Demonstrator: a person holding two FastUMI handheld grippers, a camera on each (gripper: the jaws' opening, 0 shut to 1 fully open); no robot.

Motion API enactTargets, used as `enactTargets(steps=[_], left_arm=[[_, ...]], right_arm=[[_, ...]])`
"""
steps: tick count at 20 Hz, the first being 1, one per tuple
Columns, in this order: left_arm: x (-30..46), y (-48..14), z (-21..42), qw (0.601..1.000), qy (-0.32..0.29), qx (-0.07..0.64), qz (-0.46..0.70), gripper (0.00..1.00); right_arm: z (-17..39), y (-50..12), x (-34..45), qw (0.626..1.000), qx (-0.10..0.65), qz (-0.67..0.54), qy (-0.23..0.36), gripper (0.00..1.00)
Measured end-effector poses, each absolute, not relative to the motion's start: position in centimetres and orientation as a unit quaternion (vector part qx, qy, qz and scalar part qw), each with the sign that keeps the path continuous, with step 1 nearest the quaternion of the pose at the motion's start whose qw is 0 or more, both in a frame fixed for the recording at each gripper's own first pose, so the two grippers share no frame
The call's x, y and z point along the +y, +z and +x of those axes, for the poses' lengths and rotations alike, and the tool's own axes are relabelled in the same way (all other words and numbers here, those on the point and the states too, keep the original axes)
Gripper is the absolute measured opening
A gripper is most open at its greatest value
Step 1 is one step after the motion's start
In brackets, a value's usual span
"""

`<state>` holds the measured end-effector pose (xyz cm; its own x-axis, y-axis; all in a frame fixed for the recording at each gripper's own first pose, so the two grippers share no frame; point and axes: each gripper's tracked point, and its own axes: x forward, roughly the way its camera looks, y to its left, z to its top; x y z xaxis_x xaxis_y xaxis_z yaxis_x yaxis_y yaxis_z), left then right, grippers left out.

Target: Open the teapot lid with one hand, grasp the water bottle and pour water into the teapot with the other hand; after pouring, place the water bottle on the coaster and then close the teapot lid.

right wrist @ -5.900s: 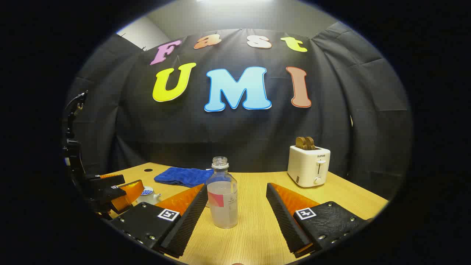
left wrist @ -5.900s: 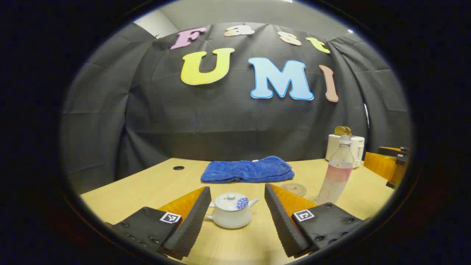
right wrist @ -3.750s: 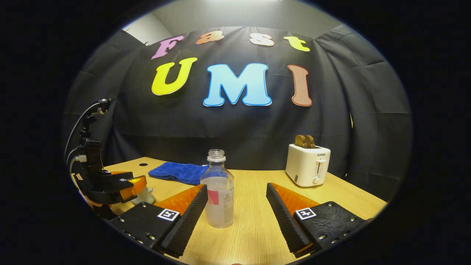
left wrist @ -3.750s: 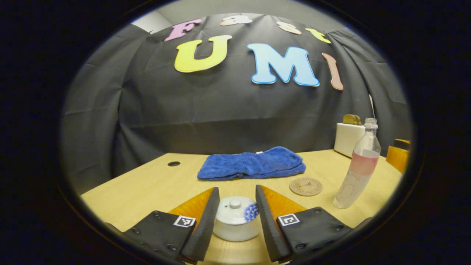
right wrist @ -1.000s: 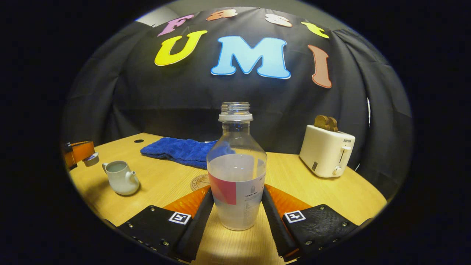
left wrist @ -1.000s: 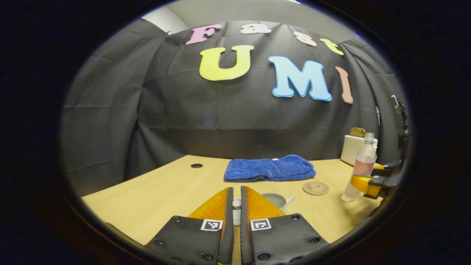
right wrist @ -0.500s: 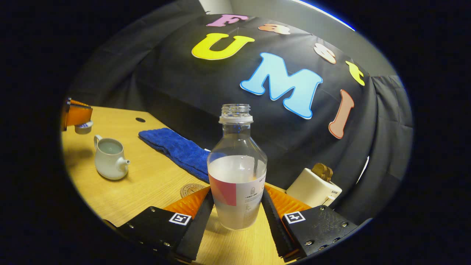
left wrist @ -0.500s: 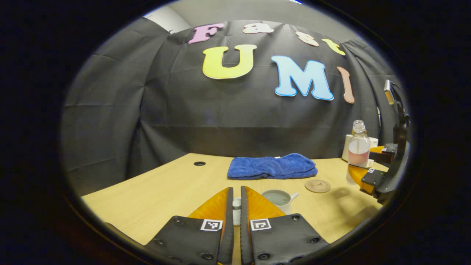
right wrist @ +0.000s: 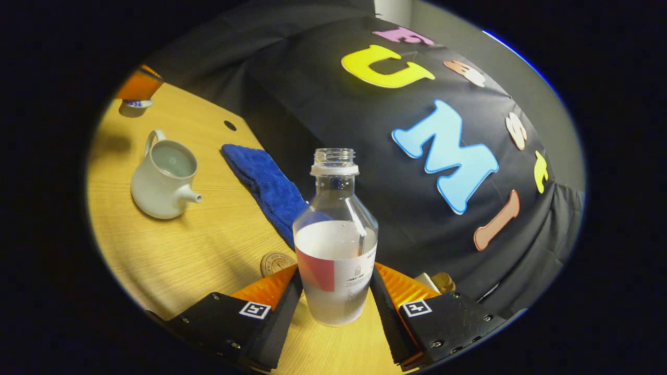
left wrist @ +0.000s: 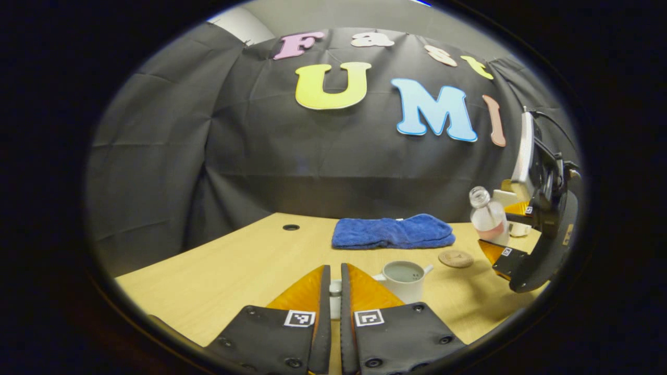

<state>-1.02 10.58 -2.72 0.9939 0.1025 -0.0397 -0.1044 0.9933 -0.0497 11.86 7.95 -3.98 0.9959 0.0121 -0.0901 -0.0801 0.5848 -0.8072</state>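
My left gripper (left wrist: 335, 275) is shut on the knob of the white teapot lid (left wrist: 335, 300), held off the pot. The white teapot (left wrist: 404, 278) stands open on the table just right of my left fingers, liquid showing inside. My right gripper (right wrist: 335, 276) is shut on the clear, capless water bottle (right wrist: 336, 250), which is part full. In the left gripper view the bottle (left wrist: 488, 217) hangs above the table, neck leaning left, right of the teapot. In the right gripper view the teapot (right wrist: 164, 179) lies upper left, the lid (right wrist: 133, 107) beyond it. The round coaster (left wrist: 456, 258) is bare.
A folded blue towel (left wrist: 393, 233) lies behind the teapot and coaster. A white toaster (right wrist: 442, 282) stands at the table's far right, mostly hidden by my right gripper. A small cable hole (left wrist: 291, 227) sits in the light wooden table (left wrist: 219, 265) near the back.
The left gripper closed on the lid and lifted it off the teapot. The right gripper closed on the bottle, raised it, carried it toward the teapot and began tilting it.
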Motion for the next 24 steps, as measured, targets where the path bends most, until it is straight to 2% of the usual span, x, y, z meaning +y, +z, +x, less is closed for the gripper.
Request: enactTargets(steps=[7,24], left_arm=[[11.5,-3.5,-1.7,0.998,0.057,0.024,-0.031,0.15],[13.3,-4.5,-2.7,0.997,0.065,0.029,-0.038,0.14]], right_arm=[[11.8,-5.0,10.9,0.838,0.022,-0.543,0.048,0.76],[12.5,-4.5,13.8,0.702,-0.033,-0.71,0.055,0.76]])
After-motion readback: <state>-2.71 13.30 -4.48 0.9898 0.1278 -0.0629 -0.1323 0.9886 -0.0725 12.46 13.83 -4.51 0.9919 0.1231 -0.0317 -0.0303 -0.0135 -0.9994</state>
